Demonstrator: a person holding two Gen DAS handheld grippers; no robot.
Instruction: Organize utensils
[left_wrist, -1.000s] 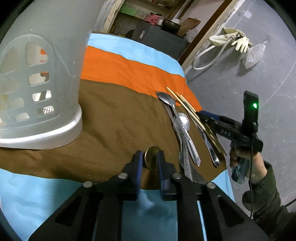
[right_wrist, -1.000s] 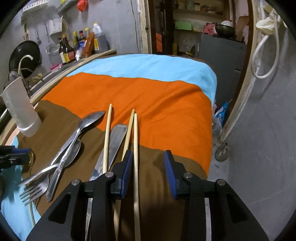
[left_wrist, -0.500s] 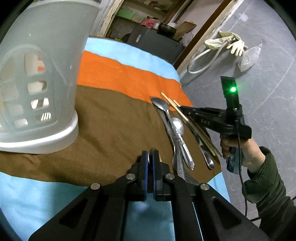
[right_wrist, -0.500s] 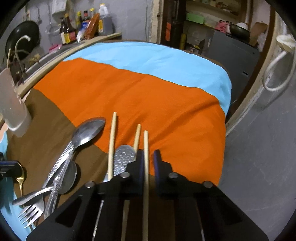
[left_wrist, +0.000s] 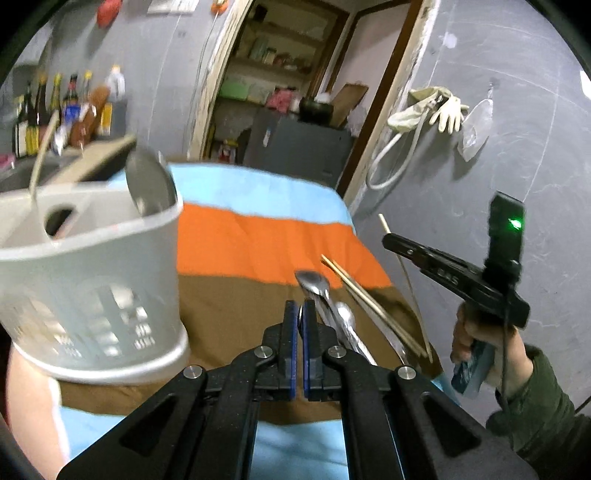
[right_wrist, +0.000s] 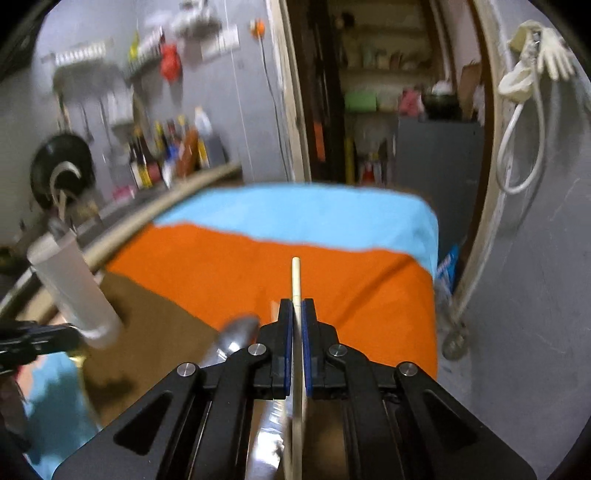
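Note:
My left gripper (left_wrist: 300, 310) is shut on a small gold spoon, lifted above the brown cloth. The spoon is almost wholly hidden by the pads, and only a gold glint (right_wrist: 78, 356) shows under that gripper in the right wrist view. My right gripper (right_wrist: 296, 306) is shut on one wooden chopstick (right_wrist: 295, 280), which sticks out ahead of the pads. From the left wrist view this gripper (left_wrist: 388, 242) hangs at the right with the chopstick (left_wrist: 406, 280) slanting down from it. A grey slotted utensil holder (left_wrist: 92, 266) stands at the left with a large spoon (left_wrist: 147, 184) inside.
Steel spoons (left_wrist: 317, 286) and two more chopsticks (left_wrist: 365, 299) lie on the brown cloth (left_wrist: 229, 314) near the table's right edge. A person's hand (left_wrist: 476, 332) in a green sleeve holds the right gripper. Bottles (left_wrist: 55, 107) line the back counter.
Both grippers went from open to shut, the left on the gold spoon and the right on a chopstick. Both have since risen off the cloth, and the views now look more level.

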